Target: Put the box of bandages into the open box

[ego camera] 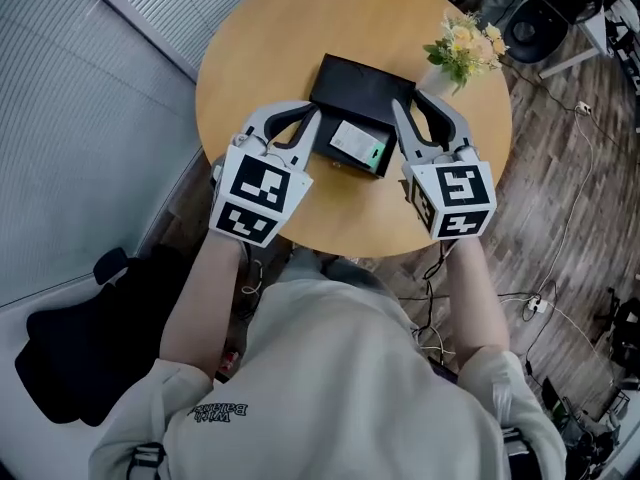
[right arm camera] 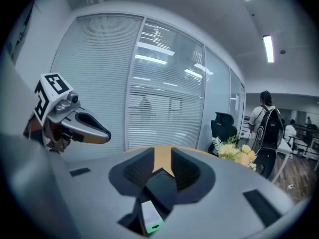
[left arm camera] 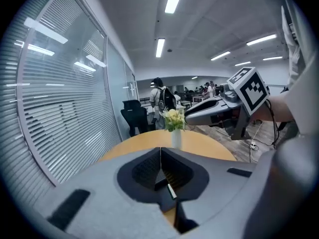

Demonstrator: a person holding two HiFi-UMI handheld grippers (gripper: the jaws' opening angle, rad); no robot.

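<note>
Round wooden table (ego camera: 300, 28) seen from above; the black open box (ego camera: 365, 93) is parked about at its middle, and the box of bandages (ego camera: 358, 145), white with a green end, is seen lying flat at the end of the open box toward the table's near edge, so basically already in there; a vase of flowers (ego camera: 462, 48) is stood near the far right edge.

The left gripper (ego camera: 313, 117) is held at the left side of the open box; its claw is closed tip to tip, with nothing caught in it; only a bit of dark box can be glimpsed underneath.

The right gripper (ego camera: 408, 100) is held at the box's right corner; its claw is narrow but not closed, a strip of bare table is visible between the pads (right arm camera: 185, 169); the open box corner and the bandage box are seen lower down, and no pad is seen pressing on them.

Both marker cubes (ego camera: 262, 193) are kept over the table's near edge.
</note>
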